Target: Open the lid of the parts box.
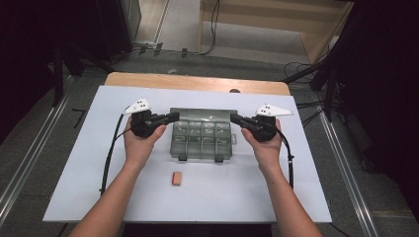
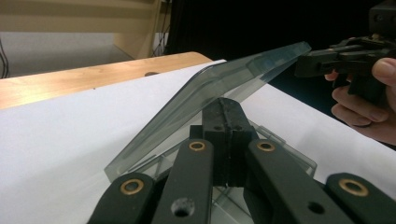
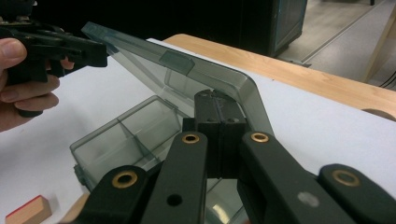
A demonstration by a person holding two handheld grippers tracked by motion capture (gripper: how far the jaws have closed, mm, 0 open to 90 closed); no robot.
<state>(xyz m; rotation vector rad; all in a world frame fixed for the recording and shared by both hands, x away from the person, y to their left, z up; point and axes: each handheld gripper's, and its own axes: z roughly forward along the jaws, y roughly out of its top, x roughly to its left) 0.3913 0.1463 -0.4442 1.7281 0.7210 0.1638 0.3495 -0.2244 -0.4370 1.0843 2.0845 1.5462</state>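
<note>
Both closed tools, the left tool [image 1: 174, 116] and right tool [image 1: 235, 118], prop the clear lid [image 2: 219, 88] of the compartment box [image 1: 201, 139] mid-worktop [image 1: 74, 163], half open. Next, the lid should be swung fully back, evenly from both ends.

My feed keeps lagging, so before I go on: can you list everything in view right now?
compartment box: one, clear grey, middle of the white board
lid: one, clear grey, tilted partly open above the box
small block: one, wood with a red face, near side of the board
white board: one, white, on the wooden table
wooden table: one, light brown, far edge showing
left hand-held gripper: one, black, jaws shut, at the lid's left end
right hand-held gripper: one, black, jaws shut, at the lid's right end
</note>
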